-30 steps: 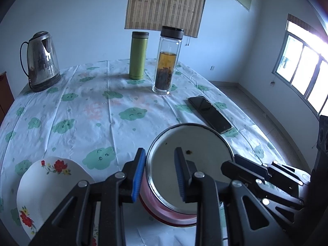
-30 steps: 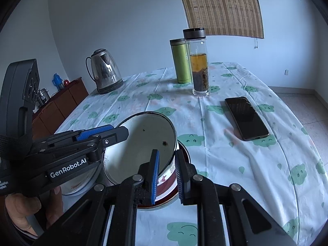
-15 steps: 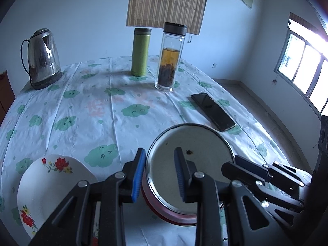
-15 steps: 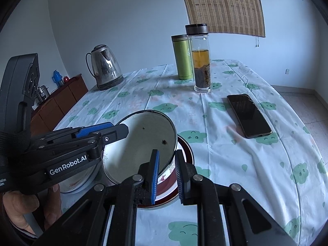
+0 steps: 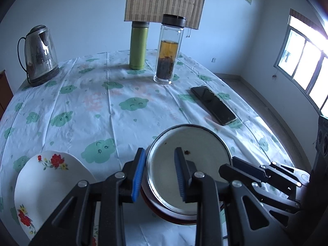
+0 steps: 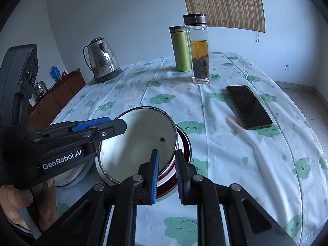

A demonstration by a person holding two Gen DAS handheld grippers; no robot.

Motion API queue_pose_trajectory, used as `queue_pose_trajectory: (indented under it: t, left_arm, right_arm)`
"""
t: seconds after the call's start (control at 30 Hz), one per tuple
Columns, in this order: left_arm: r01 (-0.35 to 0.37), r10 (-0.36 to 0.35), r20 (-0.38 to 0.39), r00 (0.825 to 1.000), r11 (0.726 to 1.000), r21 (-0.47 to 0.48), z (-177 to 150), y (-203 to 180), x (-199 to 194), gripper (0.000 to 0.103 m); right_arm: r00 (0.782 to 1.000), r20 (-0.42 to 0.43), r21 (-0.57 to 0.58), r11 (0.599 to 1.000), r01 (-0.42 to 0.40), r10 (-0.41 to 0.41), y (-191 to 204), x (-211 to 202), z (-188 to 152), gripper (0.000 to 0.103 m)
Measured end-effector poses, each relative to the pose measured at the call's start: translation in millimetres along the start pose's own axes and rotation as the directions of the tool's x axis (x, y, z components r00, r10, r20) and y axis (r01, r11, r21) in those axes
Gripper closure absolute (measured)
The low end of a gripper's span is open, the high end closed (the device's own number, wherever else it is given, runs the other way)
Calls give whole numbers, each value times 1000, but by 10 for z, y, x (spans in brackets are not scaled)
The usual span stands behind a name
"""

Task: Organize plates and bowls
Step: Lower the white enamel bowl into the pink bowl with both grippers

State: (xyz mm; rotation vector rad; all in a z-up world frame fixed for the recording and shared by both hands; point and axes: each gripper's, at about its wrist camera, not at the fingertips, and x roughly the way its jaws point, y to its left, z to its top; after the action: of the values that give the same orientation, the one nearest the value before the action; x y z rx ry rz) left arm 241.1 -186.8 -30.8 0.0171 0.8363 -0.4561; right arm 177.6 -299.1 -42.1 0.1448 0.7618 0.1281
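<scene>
We clamp the bowl [image 5: 188,164] rim with both grippers [image 5: 160,172] [image 6: 167,174]; only the left view shows the plate [image 5: 47,184].

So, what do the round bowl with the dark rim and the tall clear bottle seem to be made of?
Round bowl with the dark rim: probably enamelled metal, with a thin dark edge, glossy off-white inside and a chipped dark spot. Tall clear bottle: glass or clear plastic, its tea visible through the wall.

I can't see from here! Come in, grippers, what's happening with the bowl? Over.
Both grippers, left and right, clamped on enamel bowl rim, opposite sides. Bowl over red plate. Flowered plate alongside, nothing blocking.
</scene>
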Motion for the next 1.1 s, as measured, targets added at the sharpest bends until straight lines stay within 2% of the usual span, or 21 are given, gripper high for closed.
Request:
queue_pose_trajectory:
  t: [0.13, 0.3, 1.1]
  left_arm:
    - [4, -4, -9, 1000, 1000, 1, -14, -12, 4, 73]
    - [-5, 5, -13, 1000, 1000, 14, -46, -29, 23, 73]
    - [40, -41, -11, 999, 999, -10, -81, 32, 42, 73]
  right_arm:
    - [1000, 1, -5, 1000, -2, 2, 10, -10, -2, 86]
    - [1000, 0, -12, 1000, -2, 2, 21, -11, -2, 86]
    - [1000, 4, -9, 1000, -11, 11, 19, -23, -11, 84]
